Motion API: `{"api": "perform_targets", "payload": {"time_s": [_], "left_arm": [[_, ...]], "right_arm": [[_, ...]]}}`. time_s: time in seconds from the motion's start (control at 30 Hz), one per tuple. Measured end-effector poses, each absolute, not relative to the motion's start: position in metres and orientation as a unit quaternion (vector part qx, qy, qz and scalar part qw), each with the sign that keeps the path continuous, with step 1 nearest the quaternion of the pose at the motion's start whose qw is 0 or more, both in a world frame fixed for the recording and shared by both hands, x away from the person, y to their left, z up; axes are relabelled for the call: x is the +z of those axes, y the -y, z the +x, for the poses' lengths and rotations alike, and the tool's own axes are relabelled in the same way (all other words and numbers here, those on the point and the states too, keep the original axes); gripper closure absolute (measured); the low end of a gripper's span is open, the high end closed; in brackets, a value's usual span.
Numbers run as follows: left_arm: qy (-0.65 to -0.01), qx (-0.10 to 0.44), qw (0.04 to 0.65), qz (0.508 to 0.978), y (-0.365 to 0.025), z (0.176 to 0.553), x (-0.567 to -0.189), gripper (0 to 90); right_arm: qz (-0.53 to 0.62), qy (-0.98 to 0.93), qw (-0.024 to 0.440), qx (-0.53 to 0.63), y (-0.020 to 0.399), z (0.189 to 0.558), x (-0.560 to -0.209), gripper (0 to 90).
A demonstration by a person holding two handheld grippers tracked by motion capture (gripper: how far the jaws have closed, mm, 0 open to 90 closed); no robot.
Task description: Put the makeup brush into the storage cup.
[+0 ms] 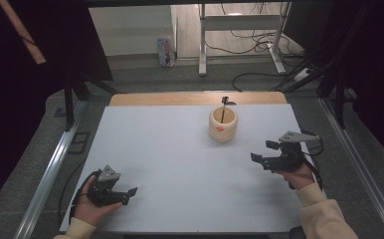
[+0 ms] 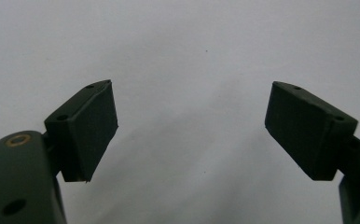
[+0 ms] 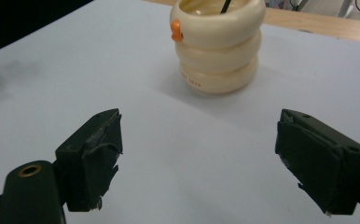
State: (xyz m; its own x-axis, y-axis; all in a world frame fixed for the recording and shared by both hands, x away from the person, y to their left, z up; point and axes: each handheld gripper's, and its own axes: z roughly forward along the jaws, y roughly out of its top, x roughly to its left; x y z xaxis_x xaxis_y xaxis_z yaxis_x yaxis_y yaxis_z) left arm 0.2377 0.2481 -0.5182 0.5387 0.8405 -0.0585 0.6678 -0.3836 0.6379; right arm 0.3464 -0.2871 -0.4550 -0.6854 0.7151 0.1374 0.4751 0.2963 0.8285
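A cream cup [image 1: 223, 124] made of stacked rings stands on the white table top [image 1: 180, 159], right of centre and toward the far side. It has a small orange knob [image 1: 220, 128] on its side and a thin black stick [image 1: 224, 108] standing in it. My right gripper [image 1: 262, 151] hovers to the cup's right and nearer me, jaws open and empty. In the right gripper view the cup [image 3: 218, 46] sits ahead of the right gripper [image 3: 199, 154]. My left gripper [image 1: 129, 193] rests at the near left, also open. The left gripper [image 2: 192, 126] faces bare table.
A wooden strip [image 1: 195, 98] runs along the table's far edge. Metal rails [image 1: 50, 169] flank both sides. Beyond on the floor are cables [image 1: 259, 45], a desk frame [image 1: 202, 55] and a small carton [image 1: 166, 51]. Dark curtains hang at both sides.
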Motion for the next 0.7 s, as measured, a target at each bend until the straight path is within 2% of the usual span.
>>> {"api": "perform_targets", "payload": {"time_s": [0.43,0.7], "left_arm": [[-0.460,0.139,0.311,0.820,-0.248,0.237,-0.518,17.9],[-0.459,0.140,0.310,0.821,-0.248,0.237,-0.518,18.0]], "right_arm": [[0.402,-0.793,0.136,0.438,0.318,0.317,-0.473,15.2],[0.395,-0.805,0.144,0.419,0.320,0.313,-0.478,15.3]]}}
